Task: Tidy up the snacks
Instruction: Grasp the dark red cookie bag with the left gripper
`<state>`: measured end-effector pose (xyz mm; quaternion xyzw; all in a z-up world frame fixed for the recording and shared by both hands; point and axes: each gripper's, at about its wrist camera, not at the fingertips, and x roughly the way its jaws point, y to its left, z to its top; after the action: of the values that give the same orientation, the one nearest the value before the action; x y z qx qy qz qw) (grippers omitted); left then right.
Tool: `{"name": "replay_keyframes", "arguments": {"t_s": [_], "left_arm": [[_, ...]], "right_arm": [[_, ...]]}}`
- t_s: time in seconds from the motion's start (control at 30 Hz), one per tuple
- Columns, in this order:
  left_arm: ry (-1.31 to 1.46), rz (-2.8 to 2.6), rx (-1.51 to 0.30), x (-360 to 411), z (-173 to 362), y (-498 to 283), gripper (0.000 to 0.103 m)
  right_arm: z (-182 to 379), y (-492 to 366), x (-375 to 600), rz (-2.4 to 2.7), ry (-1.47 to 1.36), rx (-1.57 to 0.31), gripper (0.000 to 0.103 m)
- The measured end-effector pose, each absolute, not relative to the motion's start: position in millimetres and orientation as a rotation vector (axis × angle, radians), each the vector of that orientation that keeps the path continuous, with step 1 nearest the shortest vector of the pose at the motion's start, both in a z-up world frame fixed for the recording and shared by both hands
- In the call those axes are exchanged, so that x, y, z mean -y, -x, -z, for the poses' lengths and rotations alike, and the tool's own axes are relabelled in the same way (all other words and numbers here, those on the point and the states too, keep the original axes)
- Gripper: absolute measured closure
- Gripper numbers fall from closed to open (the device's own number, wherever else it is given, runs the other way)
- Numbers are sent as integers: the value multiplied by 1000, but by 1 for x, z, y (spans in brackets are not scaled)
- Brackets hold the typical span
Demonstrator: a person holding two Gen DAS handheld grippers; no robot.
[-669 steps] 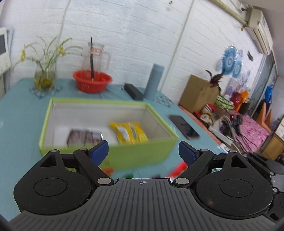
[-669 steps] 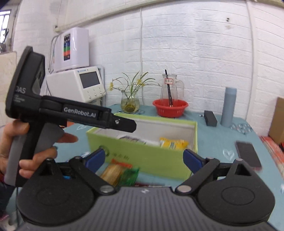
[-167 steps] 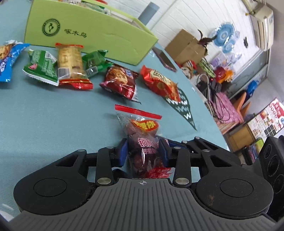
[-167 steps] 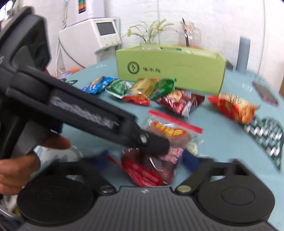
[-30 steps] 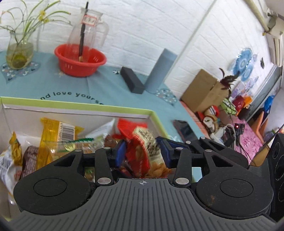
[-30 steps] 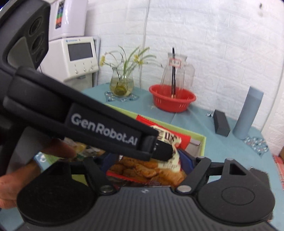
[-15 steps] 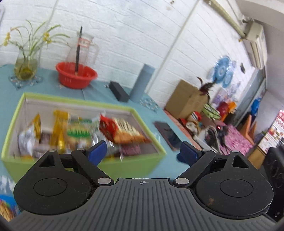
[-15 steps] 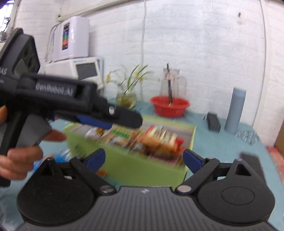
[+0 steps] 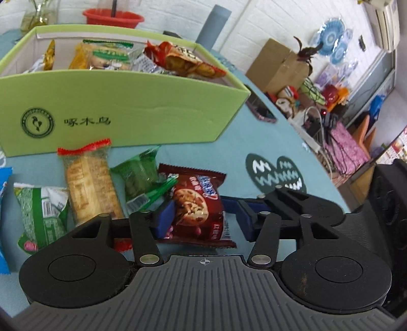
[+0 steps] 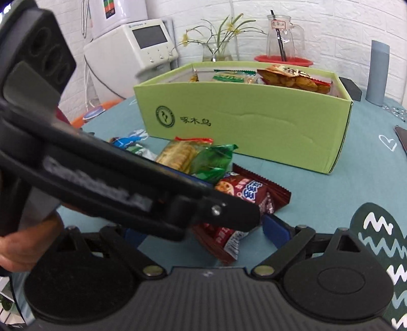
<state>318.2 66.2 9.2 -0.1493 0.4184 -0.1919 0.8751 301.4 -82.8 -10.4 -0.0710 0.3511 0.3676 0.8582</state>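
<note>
A green box [image 9: 122, 107] holds several snack packs, with a red chip bag [image 9: 183, 59] on top. On the teal tablecloth in front lie a dark red cookie pack [image 9: 198, 203], a green pack [image 9: 138, 175], a cracker pack [image 9: 89, 183] and a green-white pack [image 9: 40, 206]. My left gripper [image 9: 206, 216] is open, its jaws on either side of the cookie pack, the left pad touching it. In the right wrist view my right gripper [image 10: 206, 231] is open, low behind the cookie pack [image 10: 244, 196]; the left gripper [image 10: 127, 183] crosses in front. The box [image 10: 244, 124] stands beyond.
A red basin [image 9: 113, 16], a glass jug [image 10: 283, 33], a flower vase [image 10: 218, 51] and a grey cylinder [image 9: 213, 23] stand behind the box. A phone [image 9: 262, 113] lies to the right. A blue pack [image 10: 127, 141] lies at the left. A white appliance [image 10: 132, 53] stands beyond the table.
Both grippers have dropped from above the box to the table in front of it. The left gripper now straddles the cookie pack with narrower jaws.
</note>
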Motion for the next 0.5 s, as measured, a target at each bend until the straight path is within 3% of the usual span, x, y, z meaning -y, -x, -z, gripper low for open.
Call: {"name": "replay_keyframes", "arguments": {"t_s": [0.2, 0.33, 0.5], "left_arm": [[352, 447, -880, -58, -3, -266, 70], [395, 455, -882, -57, 1, -240, 63], [401, 386, -839, -65, -9, -230, 39]], "right_arm": [[9, -255, 103, -766, 109, -721, 9], [16, -233, 113, -744, 69, -742, 10], [1, -209, 124, -666, 77, -646, 10]]}}
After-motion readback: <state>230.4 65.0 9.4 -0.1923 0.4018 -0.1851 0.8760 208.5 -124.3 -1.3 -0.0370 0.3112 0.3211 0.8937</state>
